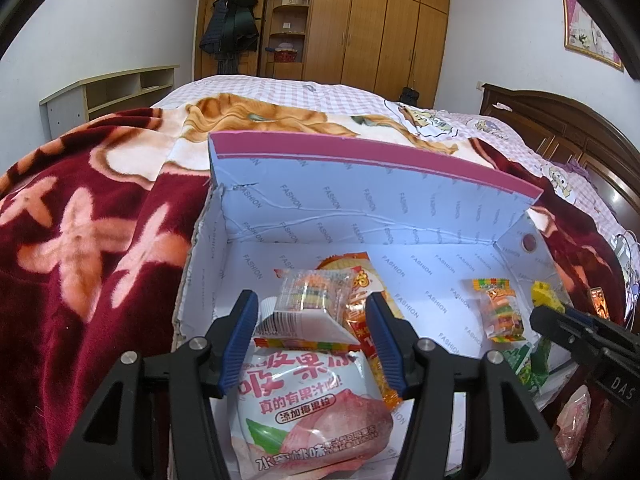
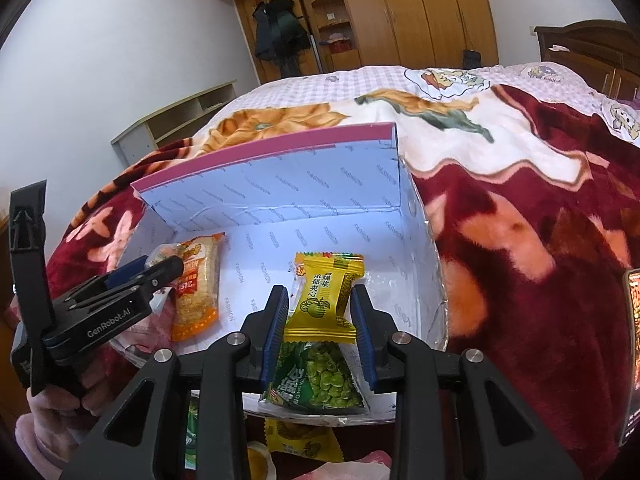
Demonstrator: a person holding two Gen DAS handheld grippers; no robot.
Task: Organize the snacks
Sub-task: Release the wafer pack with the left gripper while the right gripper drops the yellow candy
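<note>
Walls: plain white, with a white cornice at the ceiling.
Wardrobe (image 1: pixel 372 24): tall, brown wood, filling the far wall, with open shelves in the middle.
Coats (image 1: pixel 230 26): dark, hanging on the wardrobe front left of the shelves.
Low shelf unit (image 1: pixel 108 94): pale, against the left wall.
Bed (image 1: pixel 304 92): pink checked sheet under a dark red floral blanket (image 1: pixel 80 232).
Headboard (image 1: pixel 560 128): dark carved wood, at right.
Framed picture (image 1: pixel 588 28): pink, on the right wall.
</note>
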